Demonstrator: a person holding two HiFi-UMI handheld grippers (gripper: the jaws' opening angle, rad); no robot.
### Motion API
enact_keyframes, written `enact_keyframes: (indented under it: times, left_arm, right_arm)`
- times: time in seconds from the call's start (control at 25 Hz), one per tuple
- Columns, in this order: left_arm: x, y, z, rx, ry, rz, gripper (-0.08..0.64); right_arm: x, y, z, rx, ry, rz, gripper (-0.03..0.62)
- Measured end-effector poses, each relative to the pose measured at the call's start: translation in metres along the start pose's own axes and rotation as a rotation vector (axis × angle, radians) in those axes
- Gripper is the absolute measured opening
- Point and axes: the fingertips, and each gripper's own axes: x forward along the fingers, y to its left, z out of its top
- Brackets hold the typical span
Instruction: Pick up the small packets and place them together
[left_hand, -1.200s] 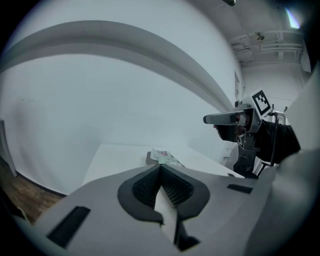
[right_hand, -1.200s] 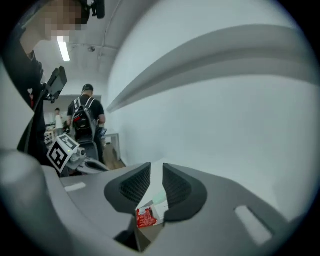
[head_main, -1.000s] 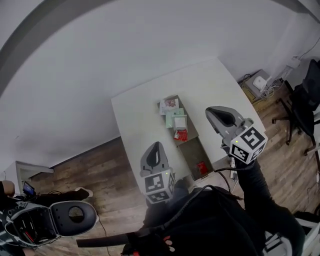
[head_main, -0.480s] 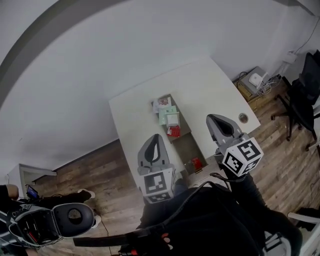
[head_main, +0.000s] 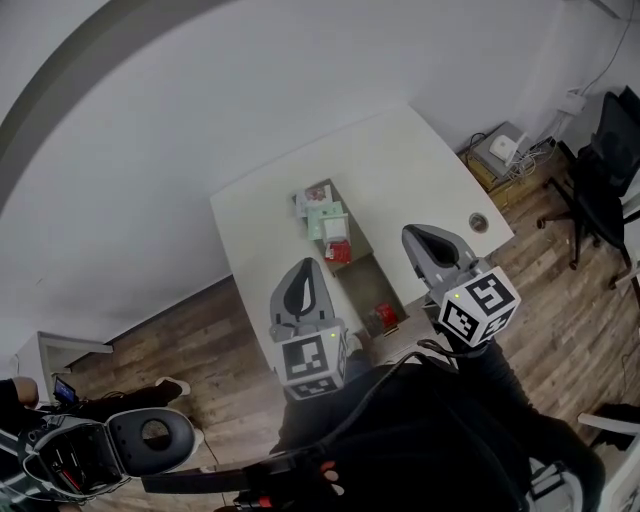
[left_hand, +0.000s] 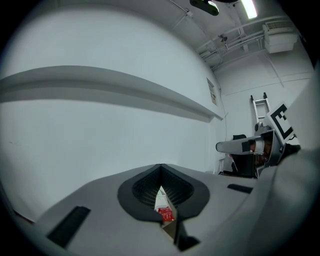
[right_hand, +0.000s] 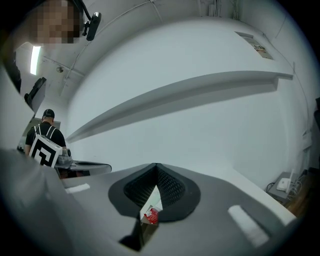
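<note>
Both hand-held tools hover over the near edge of the white table (head_main: 420, 170), the left gripper (head_main: 305, 272) and the right gripper (head_main: 418, 240) each pressed together and carrying nothing. Pale packets (head_main: 325, 213) and a red packet (head_main: 338, 252) cluster at the far end of the brown tray (head_main: 362, 282); a lone red packet (head_main: 383, 316) lies apart near its front. Lowered unopened, either tool would likely shove that flat packet off the edge.

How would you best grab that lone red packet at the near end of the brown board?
Probably straight down from above, pinching two opposite edges. The red packet lies flat and alone on the brown board, so nothing crowds the jaws there. The right gripper is shut now and would have to open first.
</note>
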Motion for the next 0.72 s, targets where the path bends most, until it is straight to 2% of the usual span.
enact_keyframes:
  times: [0.32,0.48,0.72]
  left_arm:
    - [0.006,-0.004,0.002,-0.007,-0.007,-0.007,-0.002]
    - [0.030,0.002,0.008,-0.017,-0.005,-0.008,-0.002]
    - [-0.009,-0.011,0.000,-0.007,-0.017,0.003,-0.002]
  right_arm:
    - [0.002,-0.005,0.001,-0.004,0.008,0.003,0.000]
    - [0.021,-0.020,0.005,-0.003,0.013,-0.003,0.000]
    - [-0.012,0.003,0.000,-0.012,0.010,0.017,0.000]
